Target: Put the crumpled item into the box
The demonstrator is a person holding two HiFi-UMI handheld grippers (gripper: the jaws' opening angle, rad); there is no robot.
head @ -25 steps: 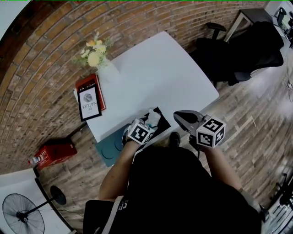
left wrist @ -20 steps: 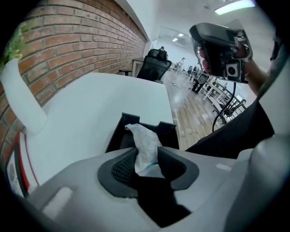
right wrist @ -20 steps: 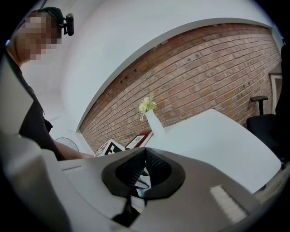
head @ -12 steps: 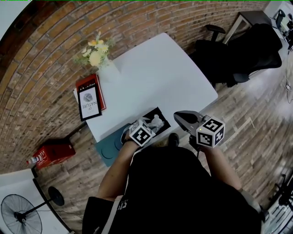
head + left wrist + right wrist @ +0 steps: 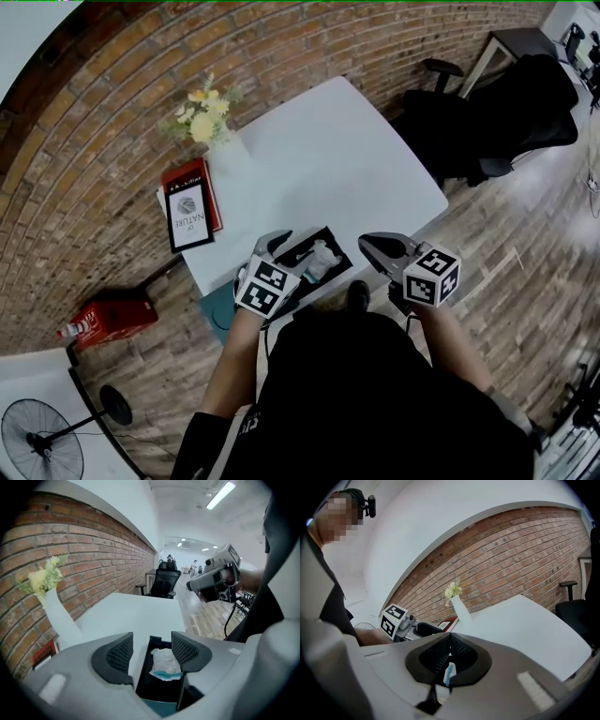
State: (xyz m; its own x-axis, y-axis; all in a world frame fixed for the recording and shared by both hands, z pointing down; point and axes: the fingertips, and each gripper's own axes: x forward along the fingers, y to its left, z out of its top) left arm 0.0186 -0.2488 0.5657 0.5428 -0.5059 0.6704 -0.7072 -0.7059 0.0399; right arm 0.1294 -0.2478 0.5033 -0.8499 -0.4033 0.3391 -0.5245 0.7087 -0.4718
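Note:
A black box (image 5: 330, 238) stands at the near edge of the white table (image 5: 328, 159). The crumpled white item (image 5: 321, 259) with a teal patch lies inside it, also seen in the left gripper view as crumpled item (image 5: 165, 663) in the box (image 5: 146, 686). My left gripper (image 5: 281, 248) hovers just left of the box, its jaws opening and nothing between the pads (image 5: 122, 652). My right gripper (image 5: 368, 244) hangs off the table's near edge, right of the box, jaws shut (image 5: 448, 645). A small white-and-blue scrap shows in the gap below its pads.
A white vase of flowers (image 5: 211, 117) and a pair of stacked books (image 5: 190, 206) sit at the table's left side. A teal object (image 5: 217, 305) lies below the near edge. A black office chair (image 5: 497, 112) stands right, a red item (image 5: 108, 314) and a fan (image 5: 42, 450) on the floor left.
The left gripper has pulled back from over the box toward the person and leftward. The crumpled item stays lying in the box. The right gripper has hardly moved.

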